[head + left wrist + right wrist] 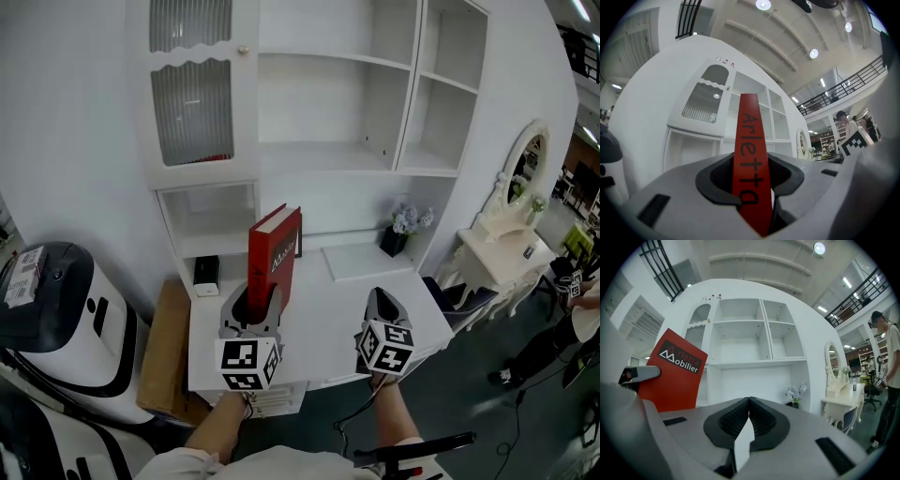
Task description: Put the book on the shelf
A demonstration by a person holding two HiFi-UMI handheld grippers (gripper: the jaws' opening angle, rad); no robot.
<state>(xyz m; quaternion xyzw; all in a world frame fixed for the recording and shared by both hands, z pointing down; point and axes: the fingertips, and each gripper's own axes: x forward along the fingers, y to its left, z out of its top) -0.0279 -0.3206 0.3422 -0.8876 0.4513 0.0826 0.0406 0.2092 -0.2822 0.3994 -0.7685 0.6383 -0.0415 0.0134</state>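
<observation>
Book (red, rigid cover) stood upright, clamped by left gripper; right gripper had ribbed jaws closed, empty.

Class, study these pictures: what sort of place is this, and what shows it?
Probably a furniture showroom in a large hall: a white shelf unit set up as a display, a dressing table with mirror beside it, and a balcony railing under a high ceiling.
</observation>
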